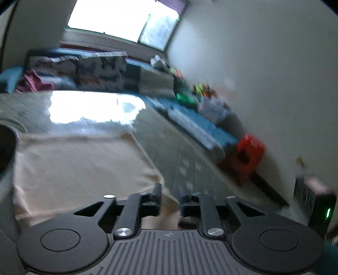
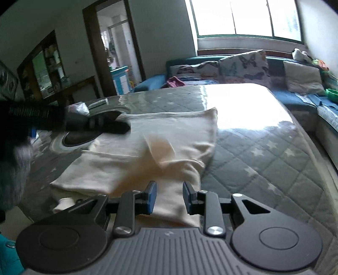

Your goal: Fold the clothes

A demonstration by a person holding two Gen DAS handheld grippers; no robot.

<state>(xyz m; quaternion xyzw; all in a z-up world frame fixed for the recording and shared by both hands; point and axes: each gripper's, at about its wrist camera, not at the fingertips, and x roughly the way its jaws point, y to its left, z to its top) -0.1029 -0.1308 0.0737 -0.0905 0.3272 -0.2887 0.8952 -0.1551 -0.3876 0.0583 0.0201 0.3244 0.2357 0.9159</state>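
No legible text, label, brand or number in either wrist view. Small embossed mark on ribbed gripper body (image 2: 168,233), too small to read. Pale lettering on dark object (image 2: 31,115) at left edge, blurred, unreadable

1 cream garment (image 2: 152,135), 1 quilted bench (image 2: 264,160), 2 tools (image 2: 169,197) (image 1: 170,200), approx. 4 sofa cushions (image 2: 243,63), 1 red stool (image 1: 247,156), 1 window (image 2: 247,17)

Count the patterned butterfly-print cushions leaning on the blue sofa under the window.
2: one butterfly-print cushion near the sofa's middle, a flatter butterfly-print cushion to its left. The plain grey cushion further right is not counted; others may be hidden.
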